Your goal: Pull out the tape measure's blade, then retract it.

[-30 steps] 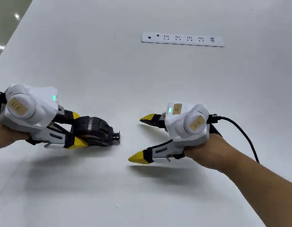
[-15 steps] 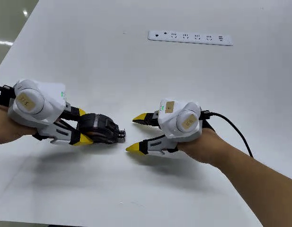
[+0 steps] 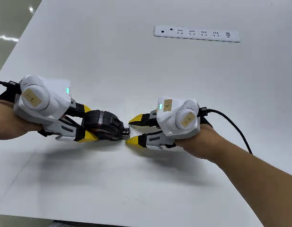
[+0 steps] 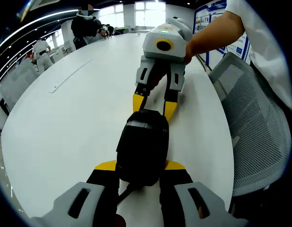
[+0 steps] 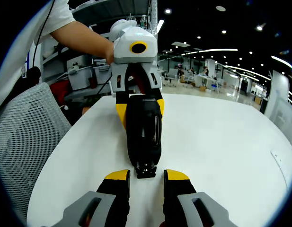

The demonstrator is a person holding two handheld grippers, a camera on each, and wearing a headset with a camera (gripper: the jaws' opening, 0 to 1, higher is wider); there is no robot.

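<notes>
Two grippers meet left of centre in the head view. Our left gripper (image 3: pixel 88 124) pinches the tape measure (image 3: pixel 104 126) by its case, we judge to anchor it. Our right gripper (image 3: pixel 134 129) has its jaws spread around the blade tab (image 5: pixel 146 171), not yet clamped for pulling.

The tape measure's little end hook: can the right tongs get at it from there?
Probably yes. The end hook sits right between the open right tongs, with nothing in the way, and the left tongs grip the tape measure by its case.
</notes>
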